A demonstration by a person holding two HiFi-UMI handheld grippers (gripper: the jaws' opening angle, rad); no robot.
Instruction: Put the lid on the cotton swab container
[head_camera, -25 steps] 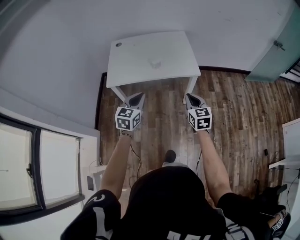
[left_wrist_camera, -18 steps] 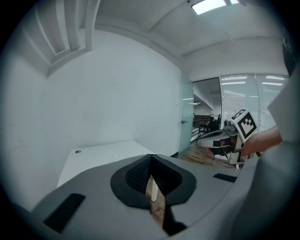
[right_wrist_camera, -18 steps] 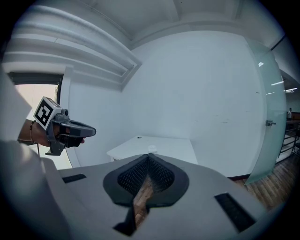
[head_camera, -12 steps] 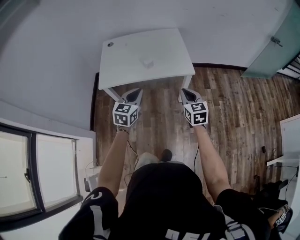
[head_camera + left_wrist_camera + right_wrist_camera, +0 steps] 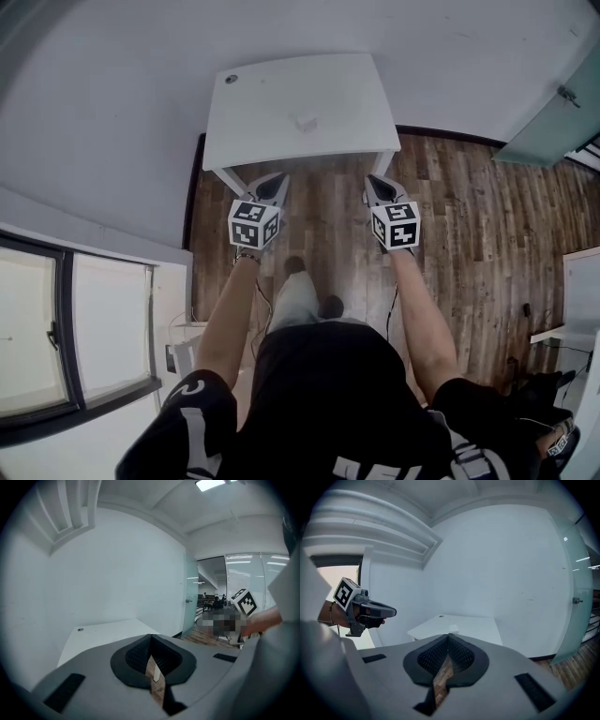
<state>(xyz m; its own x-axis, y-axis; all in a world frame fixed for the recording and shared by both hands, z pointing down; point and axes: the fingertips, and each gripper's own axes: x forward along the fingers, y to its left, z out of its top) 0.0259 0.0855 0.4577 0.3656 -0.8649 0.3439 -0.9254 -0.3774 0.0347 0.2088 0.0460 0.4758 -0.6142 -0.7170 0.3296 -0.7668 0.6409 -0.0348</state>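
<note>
Well apart from the white desk (image 5: 281,98), the left hand-held gripper (image 5: 277,180) and the right hand-held gripper (image 5: 374,181) are both fully closed and empty. The small cotton swab container (image 5: 306,123) stands near the desk's middle; jaws arriving closed could probably knock it over.

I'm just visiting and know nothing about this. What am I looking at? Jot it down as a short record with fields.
place: room with a wooden floor and white walls
person: standing, one gripper in each hand
table: white table, ahead of both grippers
on table: one small pale item, too far off to identify
left gripper: shut, nothing in it
right gripper: shut, nothing in it
task stage: nothing touched yet
</note>
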